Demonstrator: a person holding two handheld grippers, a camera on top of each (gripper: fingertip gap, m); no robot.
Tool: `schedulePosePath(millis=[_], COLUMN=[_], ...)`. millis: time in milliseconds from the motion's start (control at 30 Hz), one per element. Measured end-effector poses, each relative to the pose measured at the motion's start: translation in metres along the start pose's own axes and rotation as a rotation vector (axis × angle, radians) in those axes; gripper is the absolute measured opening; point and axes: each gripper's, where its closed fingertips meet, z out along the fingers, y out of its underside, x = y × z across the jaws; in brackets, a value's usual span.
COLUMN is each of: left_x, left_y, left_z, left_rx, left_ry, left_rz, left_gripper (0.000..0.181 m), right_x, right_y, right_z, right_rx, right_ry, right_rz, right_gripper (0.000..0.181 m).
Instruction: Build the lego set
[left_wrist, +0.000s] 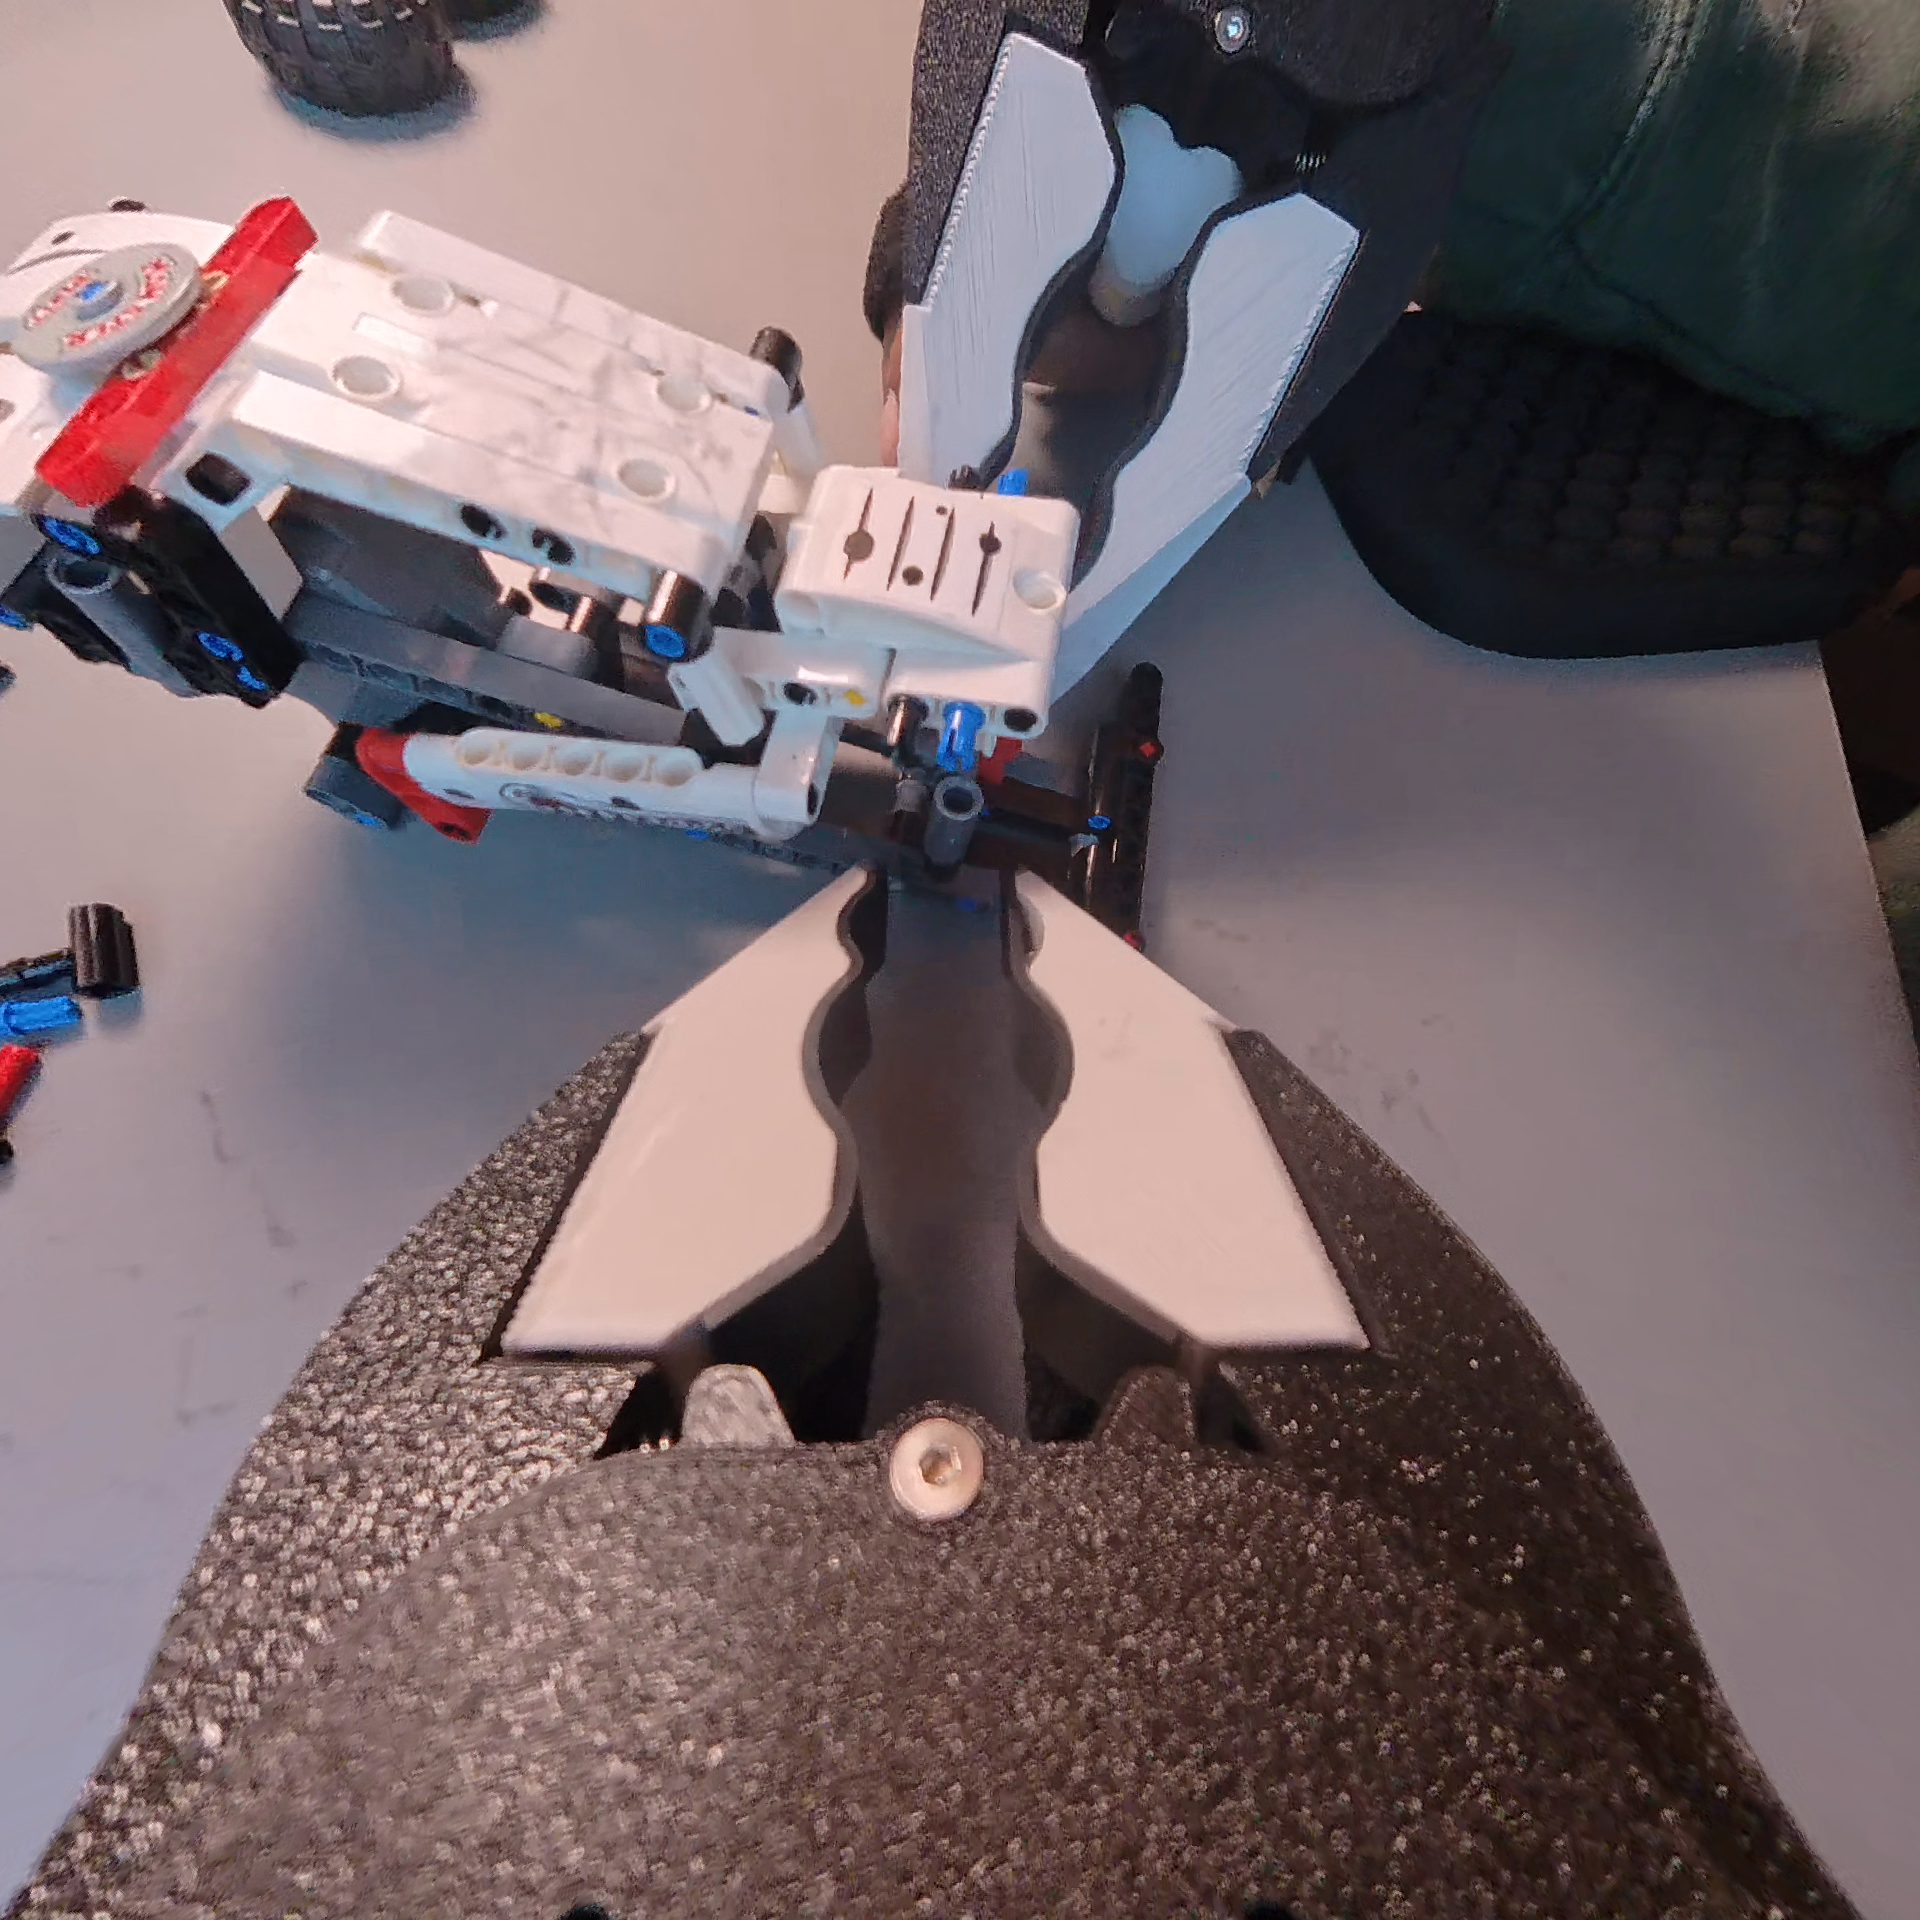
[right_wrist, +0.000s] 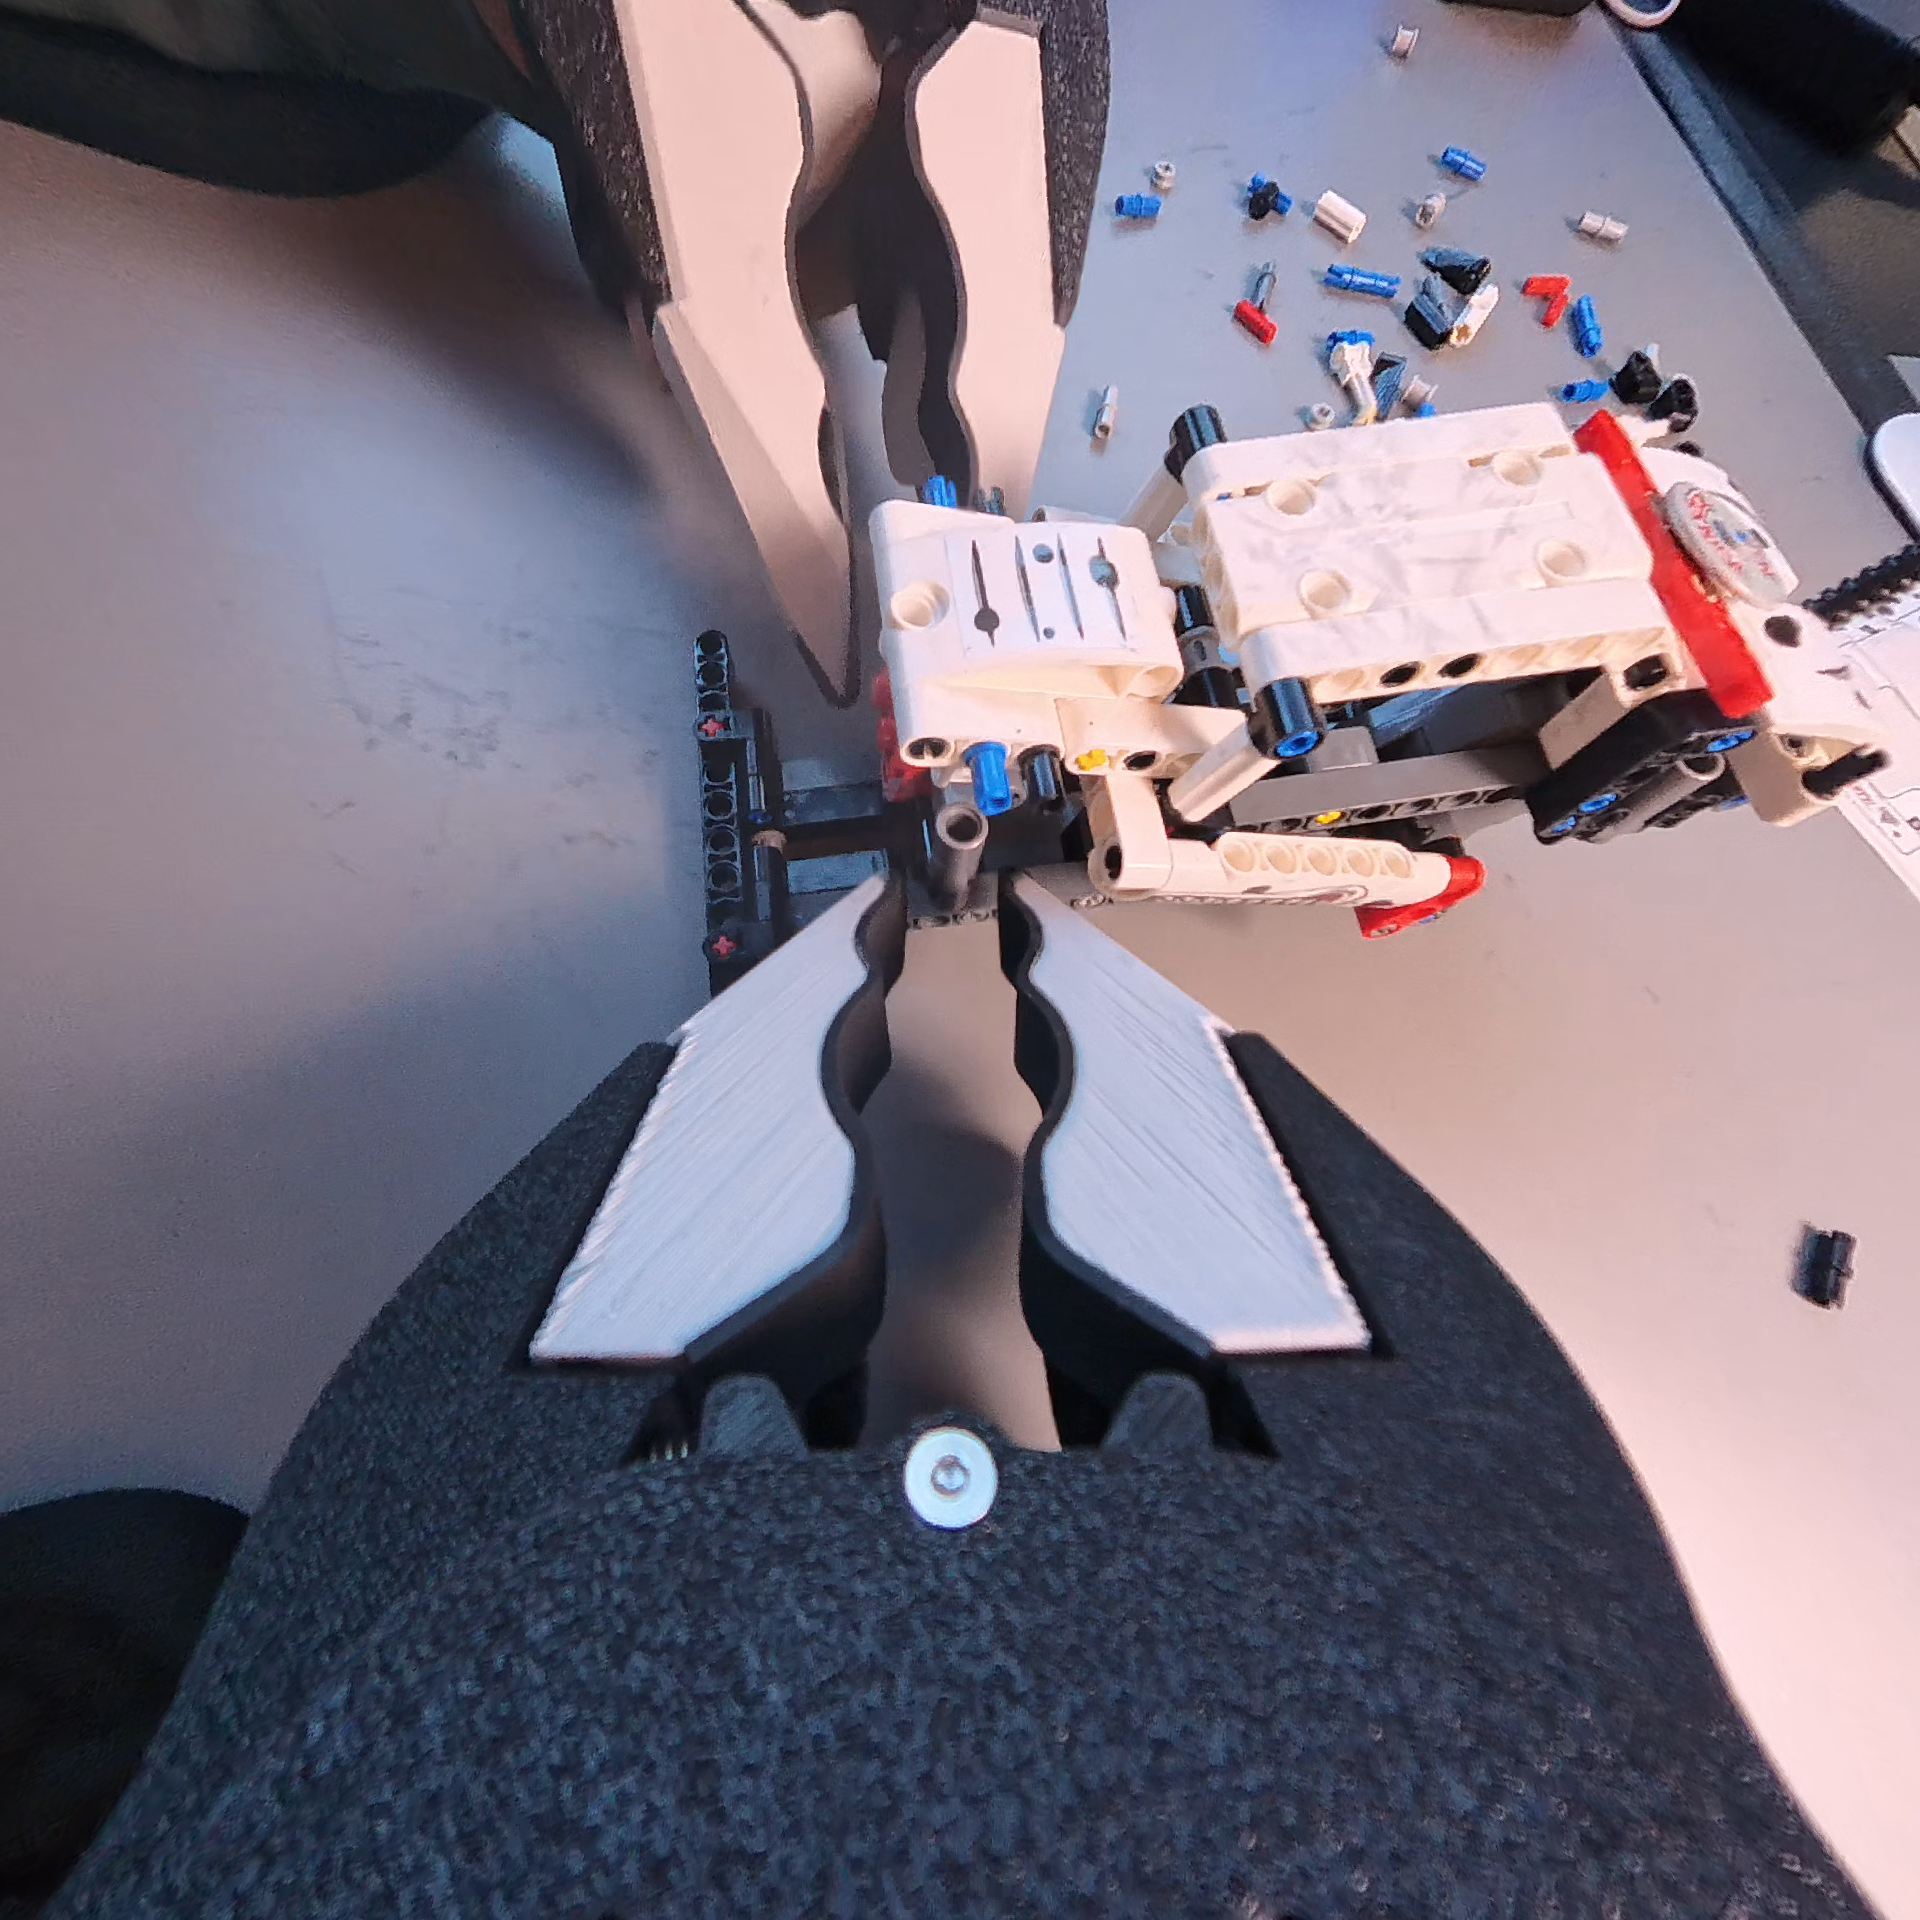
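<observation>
The lego vehicle (left_wrist: 499, 436) has a white body, a red cross beam and a dark chassis, and lies on the grey table (left_wrist: 1455, 1039). It also shows in the right wrist view (right_wrist: 1403, 551). My left gripper (left_wrist: 945, 888) is closed on the dark front chassis, just below the white slotted hood panel (left_wrist: 925, 561). My right gripper (right_wrist: 945, 899) grips the same front chassis from the opposite side, below the hood panel (right_wrist: 1029, 613). Each gripper faces the other: the right one (left_wrist: 997, 488) and the left one (right_wrist: 904, 509) are partly hidden behind the hood. A black bumper beam (right_wrist: 727, 810) ends the chassis.
Black tyres lie at the back left (left_wrist: 343, 52) and right (left_wrist: 1610, 499), by a green sleeve (left_wrist: 1714, 208). Loose pins lie at the left (left_wrist: 99, 945). Several small pieces are scattered beyond the vehicle (right_wrist: 1403, 291). A black piece (right_wrist: 1823, 1262) and a booklet (right_wrist: 1881, 665) lie right. The tips of one gripper are about 4 cm away from the tips of the other. Left tips and right tips are each some 20 cm from the black piece (right_wrist: 1823, 1262).
</observation>
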Motion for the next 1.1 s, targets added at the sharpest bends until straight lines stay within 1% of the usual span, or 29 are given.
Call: schedulePosePath(millis=[167,300,333,500,1100], left_x=[0.001,0.000,0.000,0.000,0.004], left_y=[-0.010,-0.010,-0.009,-0.006,-0.005], left_z=[0.012,0.018,0.017,0.016,0.015], left_rx=[0.010,-0.014,-0.019,-0.036,-0.027], left_ry=[-0.037,-0.074,-0.077,-0.078,-0.025], left_rz=[0.005,0.026,0.031,0.089,0.055], left_gripper=[0.020,0.015,0.009,0.008,0.008], right_x=[-0.001,0.000,0.000,-0.005,-0.009], right_y=[-0.010,-0.008,-0.008,-0.008,-0.008], right_z=[0.002,0.006,0.006,0.007,0.006], right_rx=[0.047,0.024,0.026,0.021,0.027], right_ry=[-0.008,0.000,-0.002,-0.046,-0.110], right_rz=[0.004,-0.011,-0.011,-0.011,0.025], right_gripper=[0.016,0.012,0.012,0.007,0.007])
